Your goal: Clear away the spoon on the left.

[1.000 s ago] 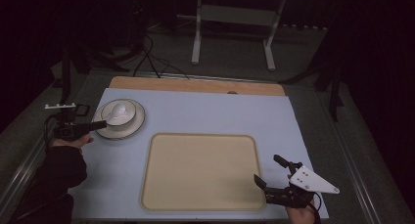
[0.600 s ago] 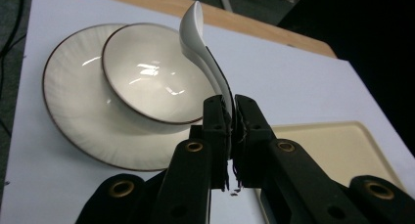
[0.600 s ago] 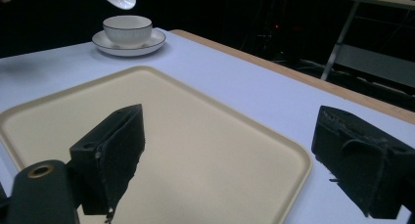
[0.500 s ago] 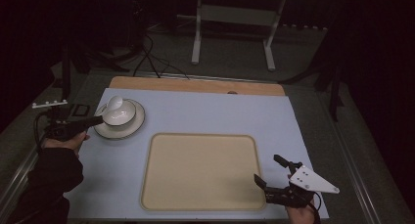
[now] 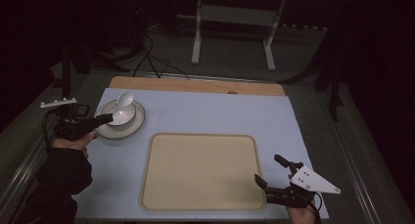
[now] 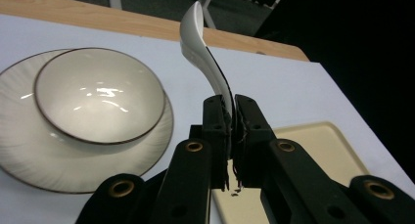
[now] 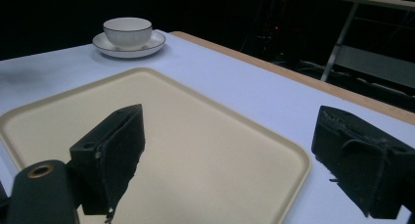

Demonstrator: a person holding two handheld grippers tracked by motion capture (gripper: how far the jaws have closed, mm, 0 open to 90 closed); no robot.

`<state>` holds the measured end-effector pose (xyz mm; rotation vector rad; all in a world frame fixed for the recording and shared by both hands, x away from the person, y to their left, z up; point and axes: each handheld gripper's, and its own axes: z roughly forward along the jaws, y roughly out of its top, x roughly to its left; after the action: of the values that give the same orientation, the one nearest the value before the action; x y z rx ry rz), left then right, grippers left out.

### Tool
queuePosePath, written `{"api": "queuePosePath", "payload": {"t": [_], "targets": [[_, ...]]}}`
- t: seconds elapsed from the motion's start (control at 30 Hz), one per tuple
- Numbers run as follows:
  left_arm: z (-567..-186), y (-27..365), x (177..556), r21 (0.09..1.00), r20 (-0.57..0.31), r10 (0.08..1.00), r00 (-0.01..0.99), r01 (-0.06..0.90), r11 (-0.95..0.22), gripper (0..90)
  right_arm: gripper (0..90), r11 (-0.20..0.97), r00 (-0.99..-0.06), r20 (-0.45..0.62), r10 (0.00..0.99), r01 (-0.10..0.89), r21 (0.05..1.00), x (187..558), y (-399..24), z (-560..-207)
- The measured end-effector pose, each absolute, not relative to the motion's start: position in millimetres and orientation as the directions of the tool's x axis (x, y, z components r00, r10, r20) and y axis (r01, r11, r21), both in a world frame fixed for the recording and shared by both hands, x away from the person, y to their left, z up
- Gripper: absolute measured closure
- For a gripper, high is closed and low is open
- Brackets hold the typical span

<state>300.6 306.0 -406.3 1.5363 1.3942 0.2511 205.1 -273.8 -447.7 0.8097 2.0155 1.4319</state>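
Both tongs sat at the near edge of the desk (image 5: 205, 111), one to each side. At the near right corner the right tongs (image 5: 272, 171) hung with their jaws spread wide and nothing between them, pointing in over the near right corner of the cream tray (image 5: 200, 170). From their own camera those jaws framed the tray's bare surface (image 7: 161, 136), which lay flat on the pale blue cover of the desk.

Over at the left, a hand (image 5: 73, 142) in a dark sleeve held the left tongs (image 5: 106, 118), and these were clamped tight on the handle of a white spoon (image 5: 122, 104). In the left gripper view the spoon (image 6: 203, 48) stood up from the closed jaws, its curved handle rising and its scoop end highest, clear of the crockery.

Just beyond the left tongs sat a white bowl (image 5: 122, 115) with a dark rim, resting in the middle of a matching plate (image 5: 132, 128) at the far left of the cover. The spoon's scoop hung above the bowl's far edge. Behind the cover a strip of bare wood showed along the desk's back edge, and past that a metal stand (image 5: 234, 18) stood on the dark floor.
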Motion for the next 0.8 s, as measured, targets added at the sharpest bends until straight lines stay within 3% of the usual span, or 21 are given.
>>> {"api": "queuePosePath", "payload": {"t": [0.8], "targets": [[-391, 253, 289, 0.8, -0.43, 0.814, 0.39, 0.583, 0.143, 86.1, 12.4, 0.255, -0.684, -0.075, 0.726, 0.166, 0.952, 206, -274, -447]]}}
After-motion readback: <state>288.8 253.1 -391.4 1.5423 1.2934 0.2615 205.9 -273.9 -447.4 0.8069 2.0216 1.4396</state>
